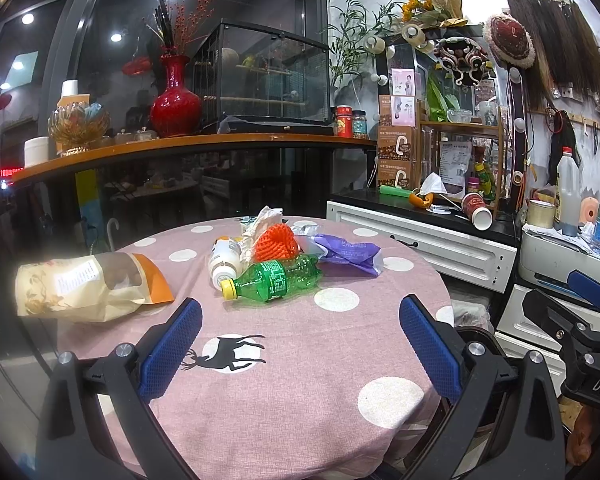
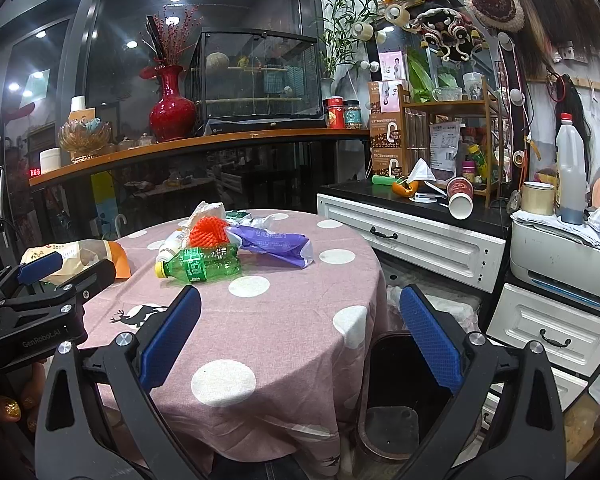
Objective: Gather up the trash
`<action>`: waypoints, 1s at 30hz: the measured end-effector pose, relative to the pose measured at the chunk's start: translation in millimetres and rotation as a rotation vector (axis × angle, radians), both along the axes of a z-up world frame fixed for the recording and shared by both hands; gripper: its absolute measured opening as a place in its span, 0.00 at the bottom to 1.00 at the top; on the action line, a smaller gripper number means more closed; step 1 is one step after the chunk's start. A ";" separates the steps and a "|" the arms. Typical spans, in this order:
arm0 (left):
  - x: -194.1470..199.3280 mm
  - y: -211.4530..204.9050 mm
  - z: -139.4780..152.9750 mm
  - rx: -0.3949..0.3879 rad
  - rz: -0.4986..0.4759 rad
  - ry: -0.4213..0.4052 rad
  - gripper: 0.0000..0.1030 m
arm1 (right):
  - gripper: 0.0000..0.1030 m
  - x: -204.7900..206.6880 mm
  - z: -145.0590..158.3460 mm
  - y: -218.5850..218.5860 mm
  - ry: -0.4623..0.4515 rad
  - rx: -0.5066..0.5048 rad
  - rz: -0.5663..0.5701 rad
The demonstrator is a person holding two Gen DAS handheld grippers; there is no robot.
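Note:
A heap of trash lies on the far half of the round pink table [image 1: 300, 360] [image 2: 284, 320]: a green plastic bottle [image 1: 276, 278] [image 2: 202, 264] on its side, a white bottle [image 1: 225, 260] [image 2: 172, 245], orange foam netting [image 1: 277, 243] [image 2: 209, 233], a purple wrapper [image 1: 350, 254] [image 2: 272, 242] and crumpled white paper [image 1: 262, 220] [image 2: 210, 210]. A beige and orange snack bag [image 1: 88, 286] [image 2: 88, 258] lies at the table's left edge. My left gripper [image 1: 300, 316] hangs open over the near table, empty. My right gripper [image 2: 300, 306] is open and empty over the table's right edge. A dark bin [image 2: 404, 392] stands below it.
White drawer cabinets [image 2: 412, 236] [image 1: 420, 240] with clutter and a tipped paper cup [image 2: 460, 198] stand to the right. A white printer [image 2: 560, 260] sits on further drawers. A wooden counter [image 1: 188, 146] with a red vase [image 1: 176, 100] and glass cage runs behind the table.

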State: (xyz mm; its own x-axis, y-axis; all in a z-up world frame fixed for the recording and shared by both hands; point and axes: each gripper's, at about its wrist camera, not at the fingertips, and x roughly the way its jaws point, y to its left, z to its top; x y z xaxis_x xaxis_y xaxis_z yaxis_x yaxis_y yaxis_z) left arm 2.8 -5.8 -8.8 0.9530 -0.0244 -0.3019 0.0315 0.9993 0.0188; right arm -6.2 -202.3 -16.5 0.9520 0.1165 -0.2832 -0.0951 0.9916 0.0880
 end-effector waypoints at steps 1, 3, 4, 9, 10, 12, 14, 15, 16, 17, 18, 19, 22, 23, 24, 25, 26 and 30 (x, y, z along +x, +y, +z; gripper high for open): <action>-0.1 -0.8 -0.3 0.000 0.000 0.002 0.95 | 0.95 0.0 0.1 -0.1 0.000 0.001 0.000; 0.3 -0.4 -0.8 -0.001 -0.001 0.001 0.95 | 0.95 0.1 0.1 -0.2 0.001 0.001 0.001; 0.2 -0.5 -1.2 0.000 -0.001 0.002 0.95 | 0.95 -0.1 0.3 -0.4 0.000 0.000 0.000; 0.3 -0.5 -1.2 -0.001 -0.002 0.002 0.95 | 0.95 0.0 0.5 -0.5 0.000 0.001 0.000; 0.3 -0.5 -1.1 0.000 -0.001 0.002 0.95 | 0.95 0.0 0.5 -0.5 0.001 0.001 0.000; 0.3 -0.5 -1.2 -0.001 -0.002 0.002 0.95 | 0.95 0.2 0.0 0.1 0.003 0.001 0.001; 0.9 -0.7 -2.0 -0.001 -0.002 0.006 0.95 | 0.95 0.1 -1.1 1.7 0.005 0.000 0.002; 1.1 -0.9 -2.6 -0.001 -0.003 0.007 0.95 | 0.95 -0.2 -1.6 2.5 0.005 0.000 0.003; 1.0 -0.9 -3.4 -0.001 -0.003 0.008 0.95 | 0.95 -0.5 -2.1 3.3 0.005 0.001 0.002; 0.9 -1.1 -3.5 -0.001 -0.003 0.007 0.95 | 0.95 -0.2 -1.9 2.8 0.006 0.001 0.003; 1.0 -1.0 -3.4 -0.001 -0.002 0.007 0.95 | 0.95 -0.4 -2.1 3.2 0.005 0.000 0.003; 1.0 -1.0 -3.4 -0.001 -0.003 0.007 0.95 | 0.95 -0.1 -1.6 2.4 0.005 0.000 0.003; 1.6 -1.2 -4.3 -0.001 -0.004 0.011 0.95 | 0.95 -0.1 -2.1 3.0 0.009 0.001 0.004; 1.7 -1.4 -5.3 -0.001 -0.004 0.014 0.95 | 0.95 -0.5 -2.5 3.8 0.010 0.002 0.004; 2.5 -1.0 -6.3 -0.001 -0.004 0.015 0.95 | 0.95 -0.9 -2.8 4.5 0.010 0.002 0.004; 2.5 -1.1 -6.3 -0.001 -0.004 0.015 0.95 | 0.95 -1.3 -2.9 5.0 0.010 0.002 0.004; 2.4 -1.3 -6.7 -0.001 -0.004 0.015 0.95 | 0.95 -1.0 -2.8 4.5 0.010 0.002 0.004; 3.2 -0.9 -7.7 0.001 -0.004 0.018 0.95 | 0.95 -0.1 -3.2 4.5 0.016 0.002 0.004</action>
State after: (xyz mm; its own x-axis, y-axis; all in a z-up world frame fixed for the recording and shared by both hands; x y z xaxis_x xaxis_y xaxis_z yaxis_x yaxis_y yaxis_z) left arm 6.0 -6.7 -16.5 0.9472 -0.0280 -0.3194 0.0361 0.9992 0.0193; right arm -6.3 -197.8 -19.7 0.9467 0.1213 -0.2984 -0.0981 0.9910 0.0916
